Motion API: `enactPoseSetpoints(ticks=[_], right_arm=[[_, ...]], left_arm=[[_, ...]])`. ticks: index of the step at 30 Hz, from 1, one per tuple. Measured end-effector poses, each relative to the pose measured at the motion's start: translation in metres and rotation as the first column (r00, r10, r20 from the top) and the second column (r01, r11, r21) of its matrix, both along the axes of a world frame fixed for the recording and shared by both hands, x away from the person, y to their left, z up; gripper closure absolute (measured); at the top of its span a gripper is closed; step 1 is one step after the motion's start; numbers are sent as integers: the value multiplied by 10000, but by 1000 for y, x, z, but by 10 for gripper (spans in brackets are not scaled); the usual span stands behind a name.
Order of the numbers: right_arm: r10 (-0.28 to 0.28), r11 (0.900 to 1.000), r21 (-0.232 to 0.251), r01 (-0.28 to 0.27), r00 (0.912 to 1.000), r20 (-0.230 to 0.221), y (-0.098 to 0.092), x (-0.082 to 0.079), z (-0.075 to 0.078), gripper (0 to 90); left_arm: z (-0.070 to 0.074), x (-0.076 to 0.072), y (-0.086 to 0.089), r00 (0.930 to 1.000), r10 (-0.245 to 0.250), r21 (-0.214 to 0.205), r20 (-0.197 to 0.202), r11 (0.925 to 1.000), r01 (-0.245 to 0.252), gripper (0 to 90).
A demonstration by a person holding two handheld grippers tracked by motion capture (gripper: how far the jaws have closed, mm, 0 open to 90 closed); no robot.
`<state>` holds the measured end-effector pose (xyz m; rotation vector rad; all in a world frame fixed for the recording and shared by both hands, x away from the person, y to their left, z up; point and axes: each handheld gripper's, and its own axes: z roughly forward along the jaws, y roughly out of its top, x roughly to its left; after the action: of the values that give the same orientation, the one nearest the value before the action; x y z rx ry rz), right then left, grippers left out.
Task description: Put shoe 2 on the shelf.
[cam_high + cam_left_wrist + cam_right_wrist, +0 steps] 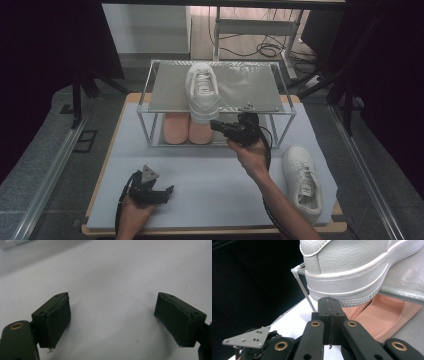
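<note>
Nearest the person, the left gripper (167, 190) rests on the pale grey desk (210, 175), jaws wide apart with nothing between them, parked out of the way. Further in, the right gripper (214, 125) is pinched fully closed and empty, its tip just under the heel of the white leather sneaker (202, 95), which overhangs the front edge of the metal rack's (260, 85) top shelf, probably to nudge it back. A second white sneaker (303, 181) lies at the desk's right edge, and pink insoles (187, 131) lie on the lower shelf; there is open room mid-desk.

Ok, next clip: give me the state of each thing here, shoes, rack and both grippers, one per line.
Left gripper: open, empty, low over the table pad.
Right gripper: shut, empty, tips at the heel of the shoe on the rack.
White shoe on the top shelf: upright, heel overhanging the front edge.
White shoe on the table: upright, untouched.
Pink shoes: on the lower shelf.
Rack: standing.
</note>
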<state>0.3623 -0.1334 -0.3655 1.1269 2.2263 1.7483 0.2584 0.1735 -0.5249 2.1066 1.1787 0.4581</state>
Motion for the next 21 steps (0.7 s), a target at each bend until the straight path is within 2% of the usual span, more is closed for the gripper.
enactPoseSetpoints(ticks=[7,10,16,21], right_arm=[[118,9994,-331,-111,9997,220,17,9,0,900],[262,9983,-538,-243,9991,347,31,13,1,900],[453,9971,-631,-422,9978,475,52,17,-1,900],[303,9973,-684,-255,9971,693,54,17,0,900]], left_arm=[[0,0,0,10000,2,-1,2,10000,-2,138],[0,0,0,10000,5,3,1,10000,-5,138],[0,0,0,10000,-3,13,3,10000,3,138],[0,0,0,10000,-8,10,7,10000,8,139]])
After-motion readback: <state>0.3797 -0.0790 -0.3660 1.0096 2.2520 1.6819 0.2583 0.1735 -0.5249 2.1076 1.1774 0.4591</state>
